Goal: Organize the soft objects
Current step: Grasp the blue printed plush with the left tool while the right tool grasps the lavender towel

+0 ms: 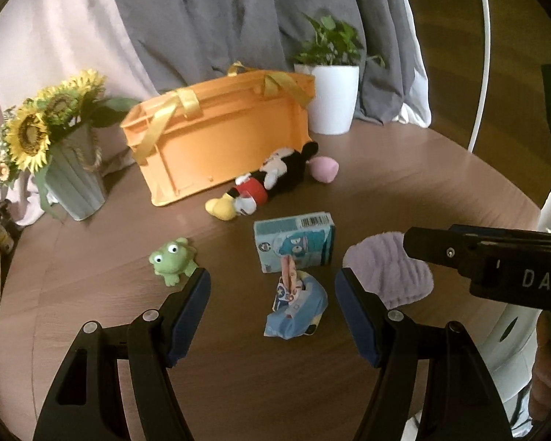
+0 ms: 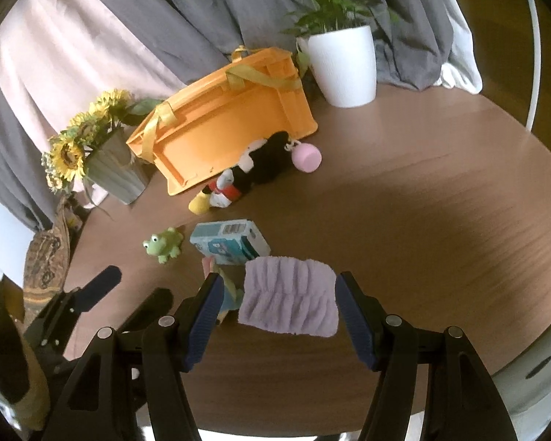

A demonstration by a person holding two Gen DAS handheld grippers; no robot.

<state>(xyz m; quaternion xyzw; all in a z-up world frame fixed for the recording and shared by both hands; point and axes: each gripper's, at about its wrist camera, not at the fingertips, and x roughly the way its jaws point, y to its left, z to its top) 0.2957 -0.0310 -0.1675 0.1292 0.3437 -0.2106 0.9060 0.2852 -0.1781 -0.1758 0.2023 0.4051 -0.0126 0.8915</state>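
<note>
Right wrist view, lilac cloth [image 2: 290, 296] lying crosswise, ridges likewise

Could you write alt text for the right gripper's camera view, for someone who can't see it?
An open right gripper frames a fluffy lilac cloth on a round wooden table. Behind lie a blue tissue pack, a green frog toy and a mouse plush against a tipped orange basket.

Both tongs, the left tongs [image 1: 273, 290] and the right tongs [image 2: 275, 296], share black angular arms with round silver rivets and ribbed dark-blue pads [image 1: 191, 316], and the right tongs' black body carries white letters "DAS" beside a small screw.
</note>
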